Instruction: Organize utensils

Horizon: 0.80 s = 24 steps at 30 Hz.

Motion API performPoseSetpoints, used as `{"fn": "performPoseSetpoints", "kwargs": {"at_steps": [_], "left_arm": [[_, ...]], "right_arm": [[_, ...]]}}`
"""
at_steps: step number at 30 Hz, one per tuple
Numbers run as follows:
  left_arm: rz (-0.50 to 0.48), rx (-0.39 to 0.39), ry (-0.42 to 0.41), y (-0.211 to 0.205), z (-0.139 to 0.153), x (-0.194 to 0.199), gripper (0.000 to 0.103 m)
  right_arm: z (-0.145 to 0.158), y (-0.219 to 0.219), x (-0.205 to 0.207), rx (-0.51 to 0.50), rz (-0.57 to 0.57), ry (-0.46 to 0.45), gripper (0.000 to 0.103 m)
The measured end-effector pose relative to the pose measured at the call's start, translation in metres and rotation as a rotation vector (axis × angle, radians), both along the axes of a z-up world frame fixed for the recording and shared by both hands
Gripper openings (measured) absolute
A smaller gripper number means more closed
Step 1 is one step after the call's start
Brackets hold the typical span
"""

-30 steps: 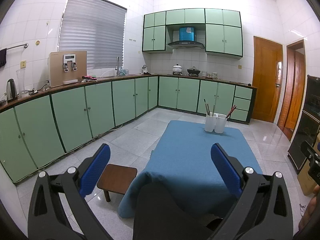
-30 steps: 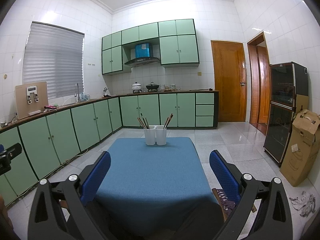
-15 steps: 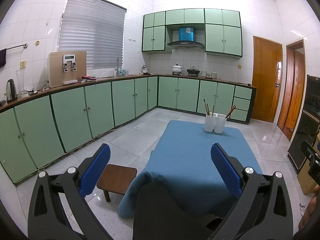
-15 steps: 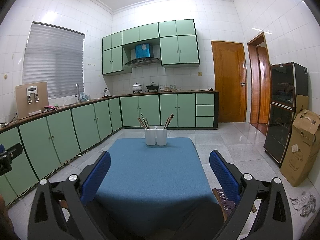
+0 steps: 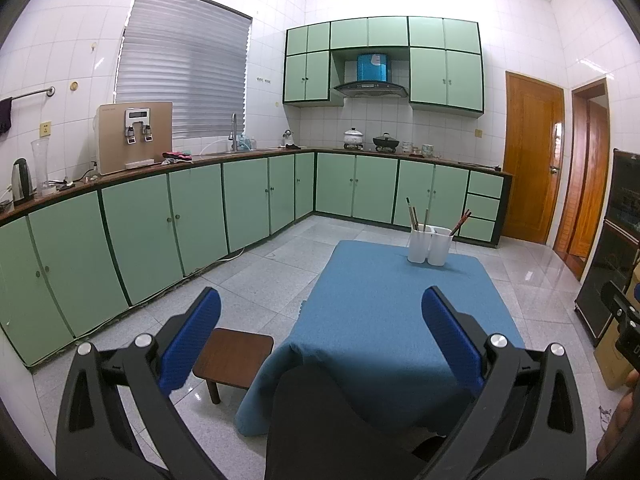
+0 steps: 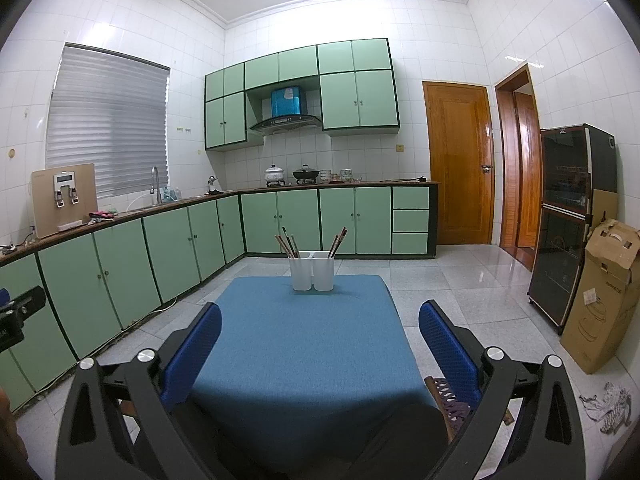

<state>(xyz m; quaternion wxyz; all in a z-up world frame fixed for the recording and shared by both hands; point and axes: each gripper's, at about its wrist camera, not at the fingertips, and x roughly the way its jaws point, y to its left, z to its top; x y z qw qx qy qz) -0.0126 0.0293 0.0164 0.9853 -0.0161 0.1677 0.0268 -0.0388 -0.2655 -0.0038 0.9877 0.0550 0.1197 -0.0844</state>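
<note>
Both held back at near edge of blue cloth-covered table [image 6: 296, 344], wide bare woven cloth ahead. Left gripper [image 5: 320, 312] jaws spread, gripping nothing; right gripper [image 6: 320, 320] same, textured blue pads. Two white smooth plastic holders [image 6: 312, 270] touching side by side at far edge, brown wooden chopsticks [image 6: 338, 242] leaning inside. Small dark wooden stool [image 5: 234, 358] just beside left table corner.

The left claw [image 5: 320, 316] and the right claw [image 6: 320, 328] were both held level, jaws spread wide, gripping nothing.
</note>
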Motion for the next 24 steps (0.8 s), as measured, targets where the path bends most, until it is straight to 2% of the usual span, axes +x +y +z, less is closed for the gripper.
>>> {"fn": "performPoseSetpoints", "kwargs": {"at_steps": [24], "left_arm": [[-0.003, -0.01, 0.003, 0.0033, 0.0013, 0.0009, 0.098]], "right_arm": [[0.0034, 0.0025, -0.0006, 0.003, 0.004, 0.003, 0.097]]}}
